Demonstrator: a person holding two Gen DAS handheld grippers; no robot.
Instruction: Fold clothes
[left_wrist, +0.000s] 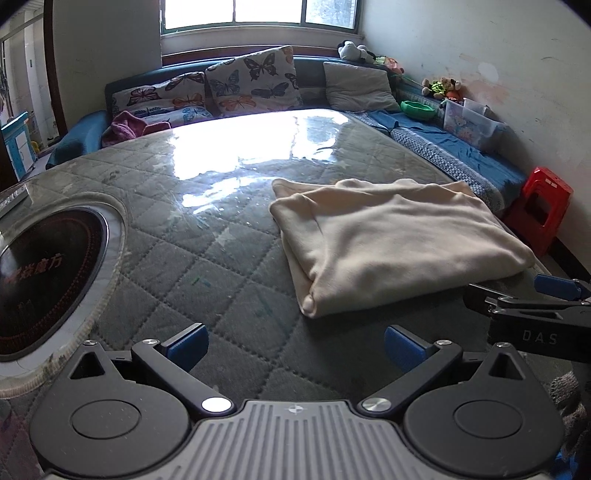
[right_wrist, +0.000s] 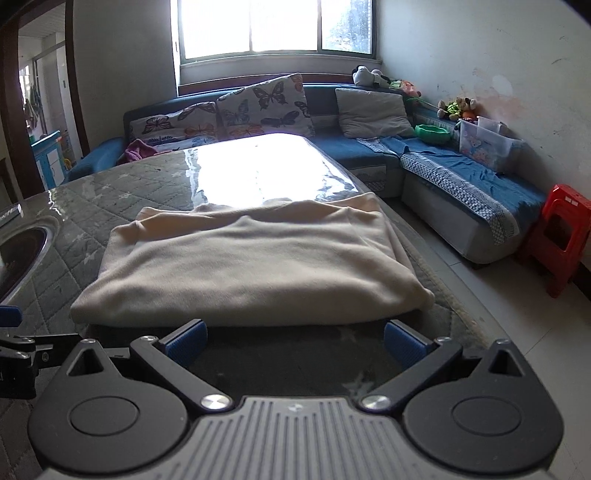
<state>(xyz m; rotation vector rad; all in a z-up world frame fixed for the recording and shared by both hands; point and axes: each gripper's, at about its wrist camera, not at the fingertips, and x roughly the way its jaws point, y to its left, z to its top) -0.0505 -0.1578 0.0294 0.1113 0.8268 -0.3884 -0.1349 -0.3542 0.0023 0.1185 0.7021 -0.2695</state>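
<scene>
Both the left gripper (left_wrist: 293, 345) and right gripper (right_wrist: 293, 341) hang released and empty, and the folded cream garment (right_wrist: 247, 266) near the desk's (left_wrist: 207, 236) right edge could slide off its glossy cover if nudged.

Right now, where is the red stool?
The red stool stands on the floor at the far right of both views, against the wall at the near end of the blue sofa, right of the table.
</scene>
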